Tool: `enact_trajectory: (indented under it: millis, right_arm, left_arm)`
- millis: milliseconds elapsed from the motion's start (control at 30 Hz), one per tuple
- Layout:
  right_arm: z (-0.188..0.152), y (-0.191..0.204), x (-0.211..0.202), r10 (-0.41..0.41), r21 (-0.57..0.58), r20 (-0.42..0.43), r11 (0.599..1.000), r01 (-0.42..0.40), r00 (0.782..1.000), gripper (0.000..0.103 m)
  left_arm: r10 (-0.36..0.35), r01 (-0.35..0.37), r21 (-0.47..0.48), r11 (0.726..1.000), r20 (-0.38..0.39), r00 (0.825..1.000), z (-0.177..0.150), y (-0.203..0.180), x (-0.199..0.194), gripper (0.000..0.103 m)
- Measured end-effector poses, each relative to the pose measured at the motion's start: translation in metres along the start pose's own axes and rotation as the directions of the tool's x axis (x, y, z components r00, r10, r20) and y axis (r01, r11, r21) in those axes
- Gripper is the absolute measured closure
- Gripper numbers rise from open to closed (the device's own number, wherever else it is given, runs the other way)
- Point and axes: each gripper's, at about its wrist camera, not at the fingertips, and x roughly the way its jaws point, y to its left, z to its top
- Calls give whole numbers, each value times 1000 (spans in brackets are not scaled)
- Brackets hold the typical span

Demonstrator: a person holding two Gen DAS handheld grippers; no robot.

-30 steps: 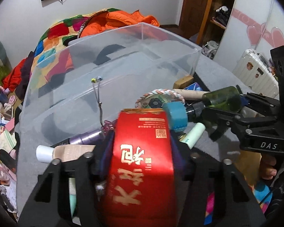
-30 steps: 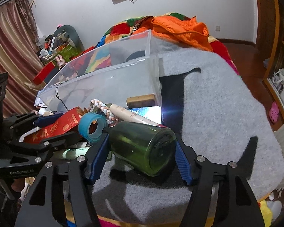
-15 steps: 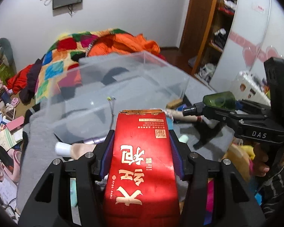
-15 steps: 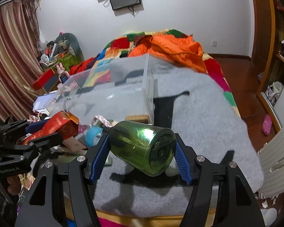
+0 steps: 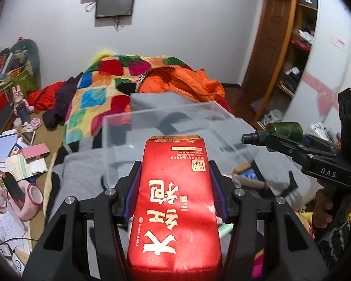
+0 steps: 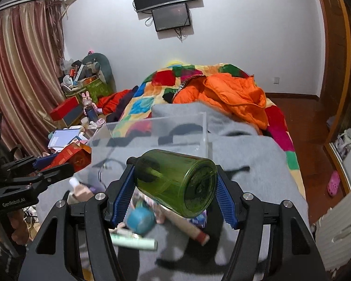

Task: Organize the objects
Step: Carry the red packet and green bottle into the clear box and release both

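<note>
Both tongs are gripping — my left tongs (image 5: 174, 182) are clamping a red tea box (image 5: 175, 201), my right tongs (image 6: 169, 185) a green bottle (image 6: 175, 182) — above the clear bin (image 6: 156, 131).

The red box (image 5: 175, 201), a long glossy carton printed with gold Chinese characters, is clamped lengthwise between the blue pads of the left gripper (image 5: 175, 168), lifted clear of the grey blanket and pointing toward the clear plastic bin (image 5: 170, 126). The green bottle (image 6: 177, 182), translucent with a black cap, lies on its side between the pads of the right gripper (image 6: 173, 187), base toward the camera and cap toward the bin. The bin sits open-topped on the blanket, with a teal tape roll (image 6: 139, 219), a pale green tube (image 6: 133, 242) and a beige tube (image 6: 191, 231) lying loose just in front of it.
</note>
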Motion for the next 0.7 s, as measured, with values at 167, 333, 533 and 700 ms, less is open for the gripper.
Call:
enact_trajectory:
  millis: [167, 333, 533, 700]
  right_arm:
    - [17, 0, 24, 12, 12, -15, 1000, -12, 1000, 42]
    - [29, 2, 50, 28, 3, -59, 1000, -28, 998, 42]
    - [33, 14, 79, 22, -39, -119, 999, -27, 993, 42]
    - [31, 21, 98, 20, -61, -164, 998, -31, 986, 42]
  left_arm:
    - [42, -42, -12, 999, 2, 999, 16, 14, 9, 49]
    - [47, -49, -29, 998, -43, 998, 33, 28, 30, 49]
    - [64, -65, -5, 998, -108, 992, 45, 30, 65, 49]
    - [71, -72, 1, 997, -183, 980, 46, 32, 96, 49]
